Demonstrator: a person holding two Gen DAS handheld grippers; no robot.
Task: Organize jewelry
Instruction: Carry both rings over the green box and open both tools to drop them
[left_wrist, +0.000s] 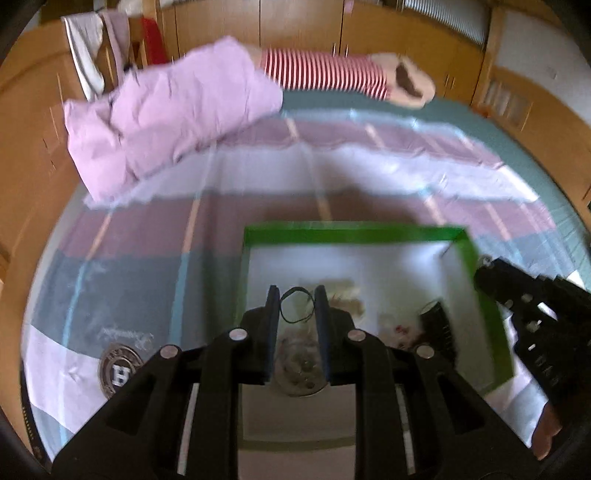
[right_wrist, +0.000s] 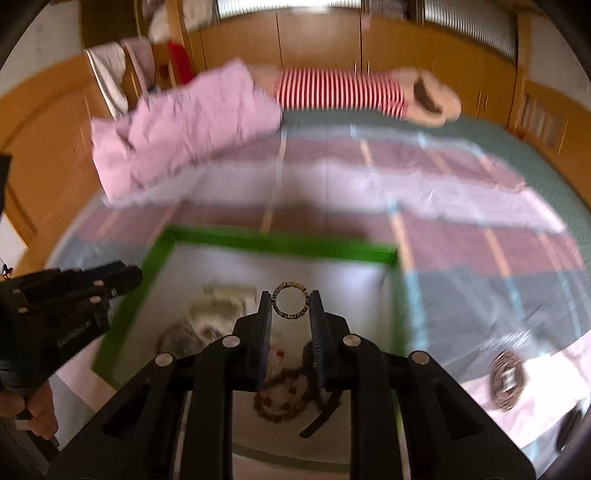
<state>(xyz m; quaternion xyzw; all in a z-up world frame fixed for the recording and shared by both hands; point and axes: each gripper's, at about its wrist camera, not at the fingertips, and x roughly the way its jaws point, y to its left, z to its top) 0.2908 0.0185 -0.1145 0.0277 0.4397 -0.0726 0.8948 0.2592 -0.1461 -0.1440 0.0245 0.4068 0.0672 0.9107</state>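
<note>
both tools (left_wrist: 295, 295) (right_wrist: 290, 300) tilted over green-rimmed tray (left_wrist: 354, 233)

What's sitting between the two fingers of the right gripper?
A patterned metal ring, pinched between the right gripper fingers near their tips, above the green-rimmed tray. The right wrist view shows it.
</note>
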